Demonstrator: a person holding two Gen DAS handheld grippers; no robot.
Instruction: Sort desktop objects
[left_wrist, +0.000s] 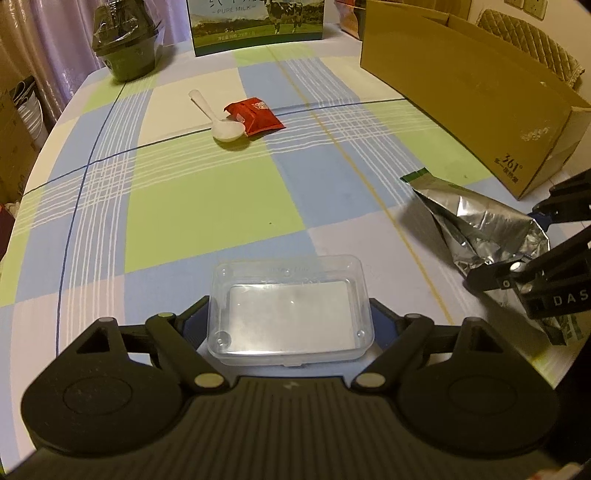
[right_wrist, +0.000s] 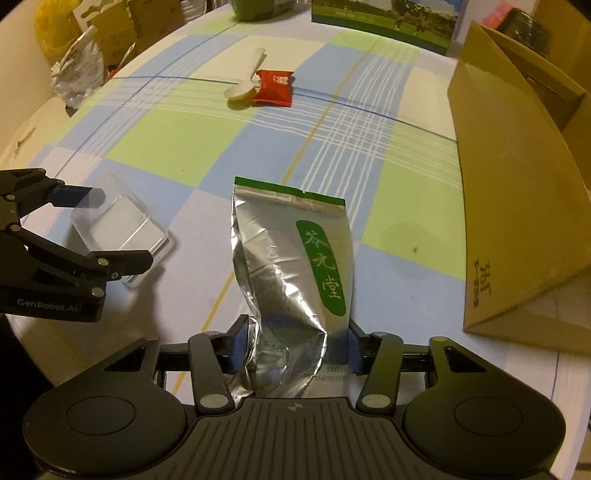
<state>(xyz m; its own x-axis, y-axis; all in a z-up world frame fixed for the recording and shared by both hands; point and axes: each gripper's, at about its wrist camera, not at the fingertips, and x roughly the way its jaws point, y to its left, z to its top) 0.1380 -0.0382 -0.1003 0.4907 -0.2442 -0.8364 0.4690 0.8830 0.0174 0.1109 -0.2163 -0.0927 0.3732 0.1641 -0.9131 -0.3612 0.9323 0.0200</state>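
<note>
Looks like the pick-up stage on both sides: the left gripper (left_wrist: 291, 325) has its jaws closed around a clear plastic box (left_wrist: 290, 314) low over the table, and the right gripper (right_wrist: 293, 347) pinches the bottom of a foil tea pouch (right_wrist: 291, 266), long axis pointing away, sealed green edge far. Next I'd guess a carry rightward into the cardboard box (right_wrist: 517, 206), without crushing anything.
</note>
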